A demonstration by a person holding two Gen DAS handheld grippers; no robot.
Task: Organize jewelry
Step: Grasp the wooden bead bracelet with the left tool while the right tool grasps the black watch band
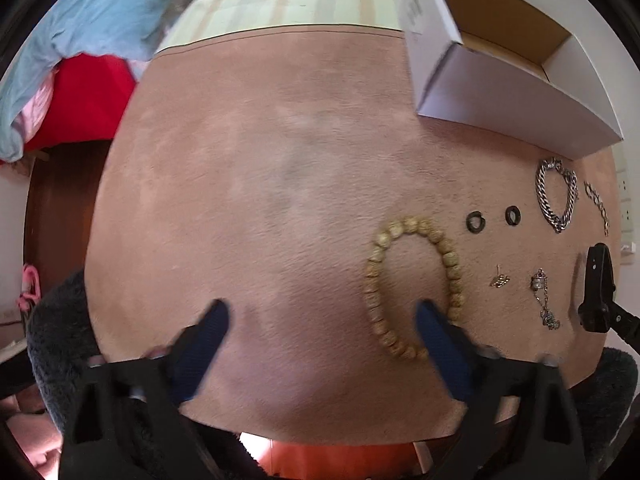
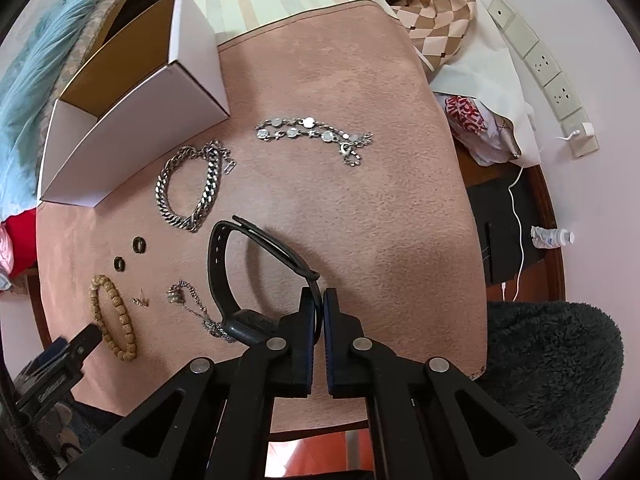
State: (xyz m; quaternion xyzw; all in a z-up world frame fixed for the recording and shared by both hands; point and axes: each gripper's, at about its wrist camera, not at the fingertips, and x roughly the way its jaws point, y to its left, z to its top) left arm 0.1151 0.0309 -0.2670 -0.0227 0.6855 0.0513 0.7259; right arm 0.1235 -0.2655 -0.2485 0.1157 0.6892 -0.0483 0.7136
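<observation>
Right gripper (image 2: pixel 320 300) has its fingers pinched nearly together on the strap of a black watch (image 2: pixel 224 264); the band loops out from the tips toward 11 o'clock, its body hanging at 9 o'clock beside the left finger. I judge the watch light, rubbery and springy: the strap flexes rather than drapes, so a grip near the body would swing less than this one at the strap end. Left gripper (image 1: pixel 322 312) hangs with its fingers spread wide and holding nothing; the bead bracelet (image 1: pixel 412 288) lies on the pink mat (image 1: pixel 260 180), its loop at 1 o'clock from the tips, the right finger (image 1: pixel 430 320) reaching inside the ring. Beads look hard, rounded and likely slippery, strung loose, so I would pinch across one strand. The open white box (image 2: pixel 132 136) sits at 10 o'clock in the right view, well apart, with the chain bracelet (image 2: pixel 188 188) between.
</observation>
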